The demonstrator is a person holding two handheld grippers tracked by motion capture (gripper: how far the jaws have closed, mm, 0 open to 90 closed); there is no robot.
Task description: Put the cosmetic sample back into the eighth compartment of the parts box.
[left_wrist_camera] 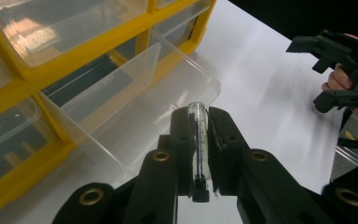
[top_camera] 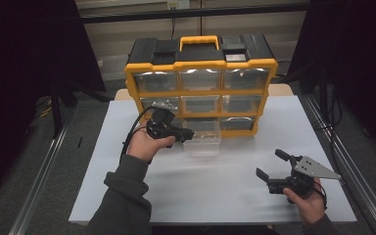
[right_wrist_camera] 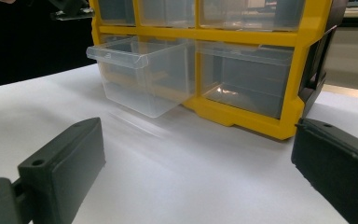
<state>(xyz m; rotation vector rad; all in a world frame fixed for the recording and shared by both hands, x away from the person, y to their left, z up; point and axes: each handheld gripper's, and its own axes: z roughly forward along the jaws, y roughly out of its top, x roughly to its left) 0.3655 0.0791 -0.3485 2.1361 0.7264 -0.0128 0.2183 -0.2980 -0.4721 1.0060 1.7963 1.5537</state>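
pinching a small clear vial between its pads, the left claw hangs just in front of the pulled-out clear drawer at the bottom row of the yellow organiser. the vial stands lengthwise along the jaws, dark cap toward the claw's body, rounded clear end poking out past the tips. it looks like glass or hard plastic: light, stiff, smooth and likely slippery, and a hard squeeze could crack it. the hold sits on its middle, which seems the safest place, since the round end would roll out of a grip. in the high view the left claw sits at the drawer's near edge. the right claw rests released, jaws wide apart with nothing between them, well apart from the drawer on the white bench. lowering the vial gently into the drawer looks wiser than dropping it.
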